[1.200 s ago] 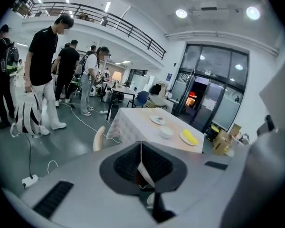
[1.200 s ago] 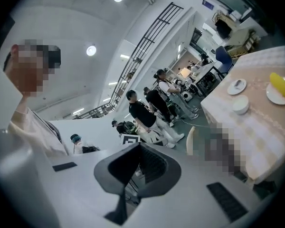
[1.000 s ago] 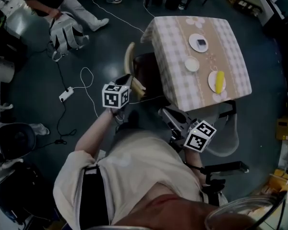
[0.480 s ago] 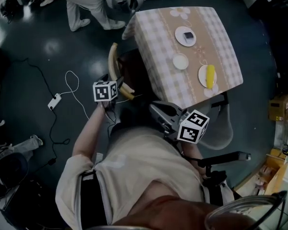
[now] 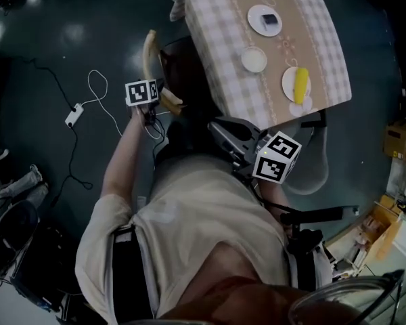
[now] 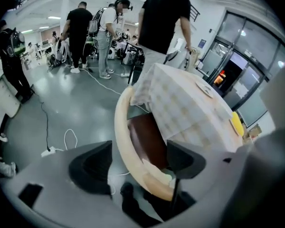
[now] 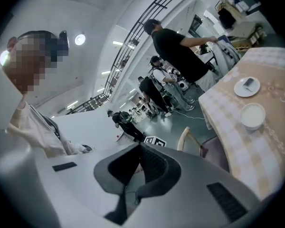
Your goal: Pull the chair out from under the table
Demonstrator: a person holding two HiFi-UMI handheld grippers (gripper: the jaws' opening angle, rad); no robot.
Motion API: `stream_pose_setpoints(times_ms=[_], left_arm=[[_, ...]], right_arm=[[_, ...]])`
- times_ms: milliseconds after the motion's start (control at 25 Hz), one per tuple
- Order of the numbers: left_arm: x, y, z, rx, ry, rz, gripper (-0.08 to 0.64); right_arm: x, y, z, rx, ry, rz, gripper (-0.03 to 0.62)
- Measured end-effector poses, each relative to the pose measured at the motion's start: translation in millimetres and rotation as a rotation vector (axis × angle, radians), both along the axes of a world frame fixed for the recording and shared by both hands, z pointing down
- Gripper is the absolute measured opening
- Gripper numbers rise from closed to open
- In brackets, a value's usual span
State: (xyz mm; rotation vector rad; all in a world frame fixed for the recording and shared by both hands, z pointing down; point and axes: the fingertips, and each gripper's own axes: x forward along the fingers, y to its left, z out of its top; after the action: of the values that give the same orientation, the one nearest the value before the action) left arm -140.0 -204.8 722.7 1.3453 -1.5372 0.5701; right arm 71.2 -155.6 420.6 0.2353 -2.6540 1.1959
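Observation:
The chair has a curved pale wooden backrest and a dark brown seat, and stands partly under the table with its checked cloth. My left gripper points steeply down at the backrest's near end. In the left gripper view the backrest runs between the jaws of the left gripper, which are opening and not pressing on it. My right gripper is shut with nothing in it near the table's near corner. The right gripper points level past the chair.
On the table stand a plate with a dark item, a small bowl and a plate with a yellow thing. A white cable and power strip lie on the floor at left. A grey office chair stands right. People stand beyond.
My left gripper has dropped onto the near end of the chair's backrest. The right gripper has drifted slightly along the table's near corner. The head view has swung, so the table sits higher in frame.

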Motion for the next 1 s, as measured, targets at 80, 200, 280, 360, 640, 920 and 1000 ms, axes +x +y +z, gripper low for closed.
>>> stream_pose_setpoints(times_ms=[80, 200, 280, 360, 640, 920, 1000], left_arm=[[-2, 3, 18, -0.048, 0.026, -0.026, 0.342], [-3, 2, 42, -0.103, 0.071, -0.06, 0.342], [-9, -3, 56, -0.127, 0.082, -0.085, 0.341], [-14, -3, 71, -0.15, 0.092, -0.109, 0.341], [-20, -8, 102, -0.197, 0.169, -0.159, 0.341], [-20, -16, 120, -0.227, 0.217, -0.138, 0.31], [-15, -19, 121, -0.231, 0.233, -0.131, 0.226]], right_arm=[[3, -3, 4, -0.018, 0.004, 0.007, 0.008], [6, -8, 7, -0.024, 0.022, 0.022, 0.008], [7, -11, 10, -0.022, 0.036, 0.029, 0.008], [10, -11, 15, -0.032, 0.052, 0.04, 0.008], [23, -11, 28, -0.059, 0.099, 0.119, 0.008], [31, -19, 29, -0.063, 0.117, 0.192, 0.008], [35, -16, 32, -0.068, 0.124, 0.21, 0.008]])
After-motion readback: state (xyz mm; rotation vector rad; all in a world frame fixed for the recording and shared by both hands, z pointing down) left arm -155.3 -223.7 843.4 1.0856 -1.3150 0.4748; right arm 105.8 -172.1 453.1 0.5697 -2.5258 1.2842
